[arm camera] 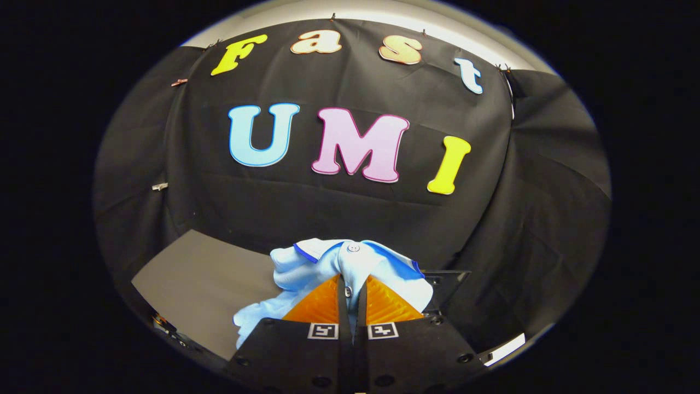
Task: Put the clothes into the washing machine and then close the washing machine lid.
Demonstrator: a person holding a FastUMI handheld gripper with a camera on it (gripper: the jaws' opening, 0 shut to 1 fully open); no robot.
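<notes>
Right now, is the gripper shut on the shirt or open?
Shut on it: the gripper has both fingers pressed together on the light blue shirt, pinching a bunched fold.

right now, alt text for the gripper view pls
The gripper has its fingers shut on a light blue shirt with a dark blue collar edge, held above a grey surface before the black cloth wall.

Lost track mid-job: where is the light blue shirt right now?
In the gripper view, the light blue shirt is pinched between the fingers of the gripper, shut on it, bunched over their tips, above the grey table.
</notes>
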